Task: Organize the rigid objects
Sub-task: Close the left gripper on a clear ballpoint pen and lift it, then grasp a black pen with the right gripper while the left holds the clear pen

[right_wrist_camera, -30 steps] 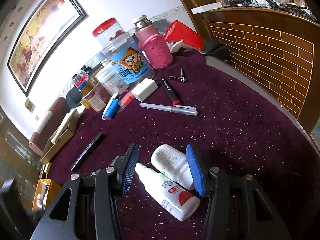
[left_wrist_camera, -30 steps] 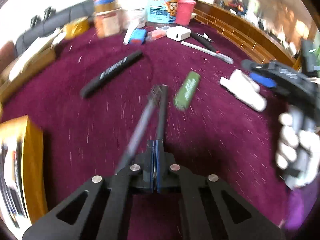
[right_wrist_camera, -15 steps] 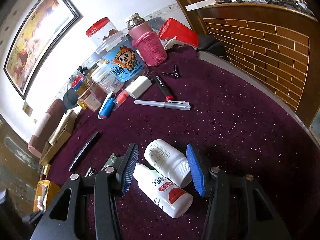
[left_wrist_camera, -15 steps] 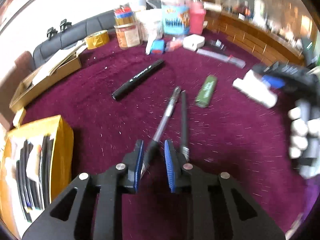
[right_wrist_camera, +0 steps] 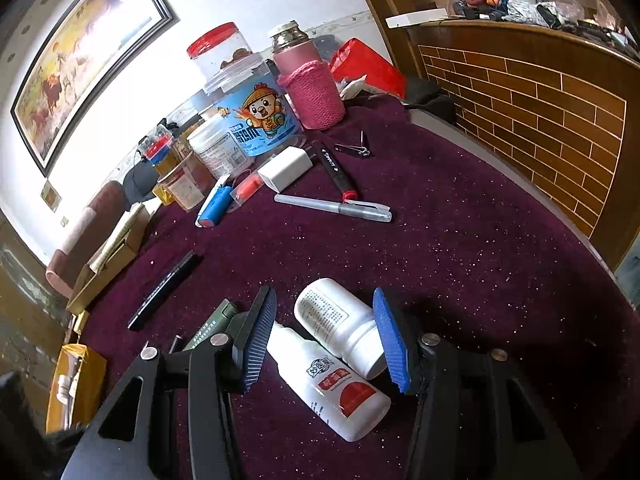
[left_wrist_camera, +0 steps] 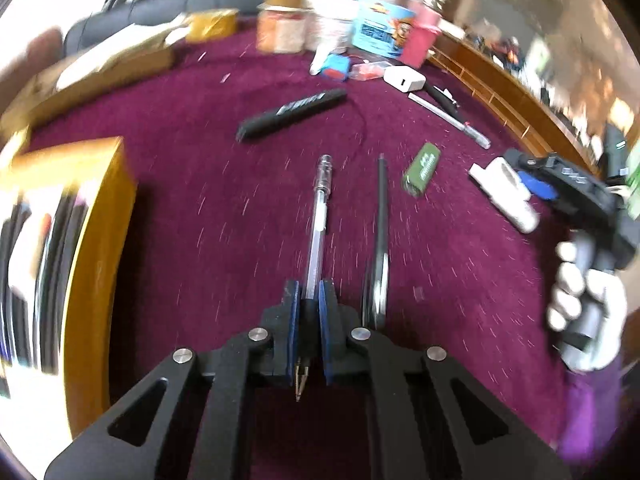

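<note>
two white bottles between parted right fingers; left fingers pinch one clear pen.

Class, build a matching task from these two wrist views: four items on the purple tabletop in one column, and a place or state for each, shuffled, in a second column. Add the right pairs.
Items:
1. clear pen
2. green lighter
3. two white bottles
4. white charger

Places or states:
A. between the open right hand-held gripper pads
B. near the blue cartoon tub
C. clamped in the left hand-held gripper
D. lying free beside a thin black pen

Pairs: 1-C, 2-D, 3-A, 4-B
</note>
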A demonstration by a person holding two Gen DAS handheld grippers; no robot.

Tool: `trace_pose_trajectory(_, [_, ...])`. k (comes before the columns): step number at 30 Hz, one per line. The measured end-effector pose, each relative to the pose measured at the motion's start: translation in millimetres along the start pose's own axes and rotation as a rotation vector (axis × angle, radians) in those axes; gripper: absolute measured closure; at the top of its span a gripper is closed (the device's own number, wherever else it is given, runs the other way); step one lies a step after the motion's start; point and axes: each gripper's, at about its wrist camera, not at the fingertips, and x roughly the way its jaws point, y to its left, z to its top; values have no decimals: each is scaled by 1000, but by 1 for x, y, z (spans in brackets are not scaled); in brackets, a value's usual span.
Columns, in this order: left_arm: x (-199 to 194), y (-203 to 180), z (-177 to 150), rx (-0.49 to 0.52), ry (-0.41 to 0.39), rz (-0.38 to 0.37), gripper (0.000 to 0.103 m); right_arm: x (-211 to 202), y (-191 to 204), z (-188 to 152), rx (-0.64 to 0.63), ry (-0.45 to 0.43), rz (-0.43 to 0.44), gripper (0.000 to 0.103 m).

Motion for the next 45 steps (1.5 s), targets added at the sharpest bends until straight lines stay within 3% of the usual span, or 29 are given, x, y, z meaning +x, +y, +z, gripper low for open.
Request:
trace_pose_trajectory(4, [-31, 14, -38, -104, -19, -79, 96, 0, 3, -1, -14, -7, -13, 58])
trace_pose_trajectory(13, [-24, 5, -38, -65, -24, -18, 94, 0, 19, -7, -93, -24, -57, 57])
trace_pose_trajectory(16, [-16, -3, -35, -36, -29, 5, 81, 1, 23, -7, -113, -29, -56, 57])
trace_pose_trajectory(18, [-11, -9, -30, -19, -35, 16, 62, 2, 25, -8, -125, -31, -62, 57])
trace_pose_trajectory(20, [-3, -25, -26, 62, -49, 69, 55, 1, 27, -8, -133, -34, -67, 57])
trace_pose_trajectory(22, [2, -36, -28, 137, -60, 134, 59, 1, 28, -8, -139, -41, -74, 57])
trace_pose_trajectory(23, [-1, -37, -28, 139, -65, 111, 94, -1, 29, -9, -140, -53, -80, 57])
trace_pose_trajectory(24, [-2, -35, -29, 124, -57, 68, 97, -5, 30, -8, -142, -77, -92, 57])
trace_pose_trajectory(27, [-13, -17, -37, 33, -59, -28, 97, -27, 48, -9, -168, -130, -79, 57])
trace_pose_trajectory(29, [-24, -7, -43, -25, -70, -97, 97, -32, 66, -13, -201, -94, -28, 57])
trace_pose_trajectory(33, [-48, 1, -52, -78, -122, -167, 97, -12, 107, -37, -280, 110, 110, 57])
trace_pose_trajectory(36, [-62, 4, -56, -100, -153, -208, 97, 13, 131, -56, -293, 236, 140, 58])
trace_pose_trajectory(40, [-83, 11, -64, -115, -189, -263, 97, 41, 160, -76, -335, 310, 99, 56])
trace_pose_trajectory(43, [-98, 22, -69, -135, -216, -286, 97, 48, 183, -88, -451, 275, -28, 56])
trace_pose_trajectory(45, [-106, 30, -71, -148, -235, -288, 97, 50, 198, -99, -527, 249, -111, 61])
